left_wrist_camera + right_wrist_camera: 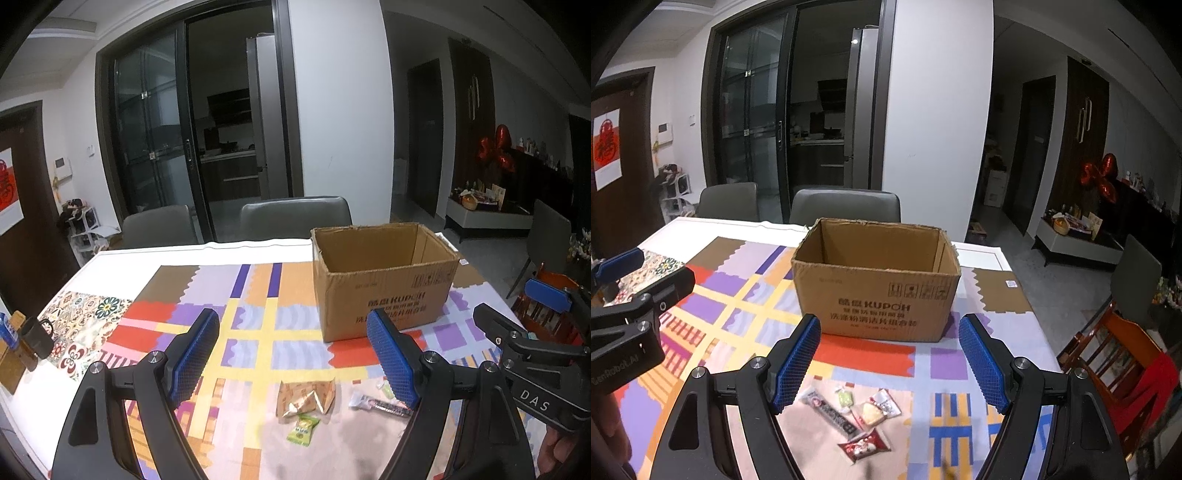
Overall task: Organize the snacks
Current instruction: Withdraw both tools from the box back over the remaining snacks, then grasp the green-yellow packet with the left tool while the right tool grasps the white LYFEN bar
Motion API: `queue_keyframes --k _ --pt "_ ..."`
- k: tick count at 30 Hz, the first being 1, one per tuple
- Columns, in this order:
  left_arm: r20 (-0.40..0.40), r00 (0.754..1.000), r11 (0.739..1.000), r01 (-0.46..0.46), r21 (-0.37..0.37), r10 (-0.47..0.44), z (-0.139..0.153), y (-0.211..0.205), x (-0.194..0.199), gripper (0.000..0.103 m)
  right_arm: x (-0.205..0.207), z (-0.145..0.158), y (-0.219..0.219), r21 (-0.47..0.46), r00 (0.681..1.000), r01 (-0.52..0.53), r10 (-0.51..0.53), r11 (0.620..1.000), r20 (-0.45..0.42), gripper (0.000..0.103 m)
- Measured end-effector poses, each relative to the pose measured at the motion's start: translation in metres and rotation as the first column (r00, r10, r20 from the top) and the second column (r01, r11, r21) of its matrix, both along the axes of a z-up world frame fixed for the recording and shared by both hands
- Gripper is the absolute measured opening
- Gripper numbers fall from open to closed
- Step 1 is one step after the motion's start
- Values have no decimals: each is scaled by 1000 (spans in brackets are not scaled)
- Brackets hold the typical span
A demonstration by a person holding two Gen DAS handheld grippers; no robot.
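Now | left gripper (293,354) apart, empty | right gripper (890,360) apart, empty | black snack bar (384,403) half-hidden behind left pad | cardboard box (875,291) floor unseen

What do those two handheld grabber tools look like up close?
Each one, the left gripper and the right gripper, is a black plastic frame with silver screws and two fingers faced with blue, grid-textured pads. White lettering marks the bodies: "DAS" on the right one, "GenRobot.AI" on the left.
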State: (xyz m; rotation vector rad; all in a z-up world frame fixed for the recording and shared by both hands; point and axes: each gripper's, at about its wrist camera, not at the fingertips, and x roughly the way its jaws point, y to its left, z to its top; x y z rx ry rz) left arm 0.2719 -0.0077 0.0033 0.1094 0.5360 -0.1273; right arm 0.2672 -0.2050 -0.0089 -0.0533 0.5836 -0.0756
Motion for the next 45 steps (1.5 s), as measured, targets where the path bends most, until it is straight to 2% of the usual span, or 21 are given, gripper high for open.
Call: queue_keyframes --k 18,33,40,45 --pt "-38 999 999 -24 34 26 -38 9 -23 82 -12 -34 26 -21 994 -105 104 994 -37 78" --pt "-160 987 996 2 85 12 -101 11 -15 78 -2 -82 43 -55 976 -192 185 980 -118 77" --pt "-202 979 995 2 102 18 -124 14 -9 77 6 -107 50 -57 955 -244 229 968 -189 62" --pt "-260 966 997 18 80 4 -141 14 0 72 13 -125 54 -46 938 -270 251 962 -238 60"
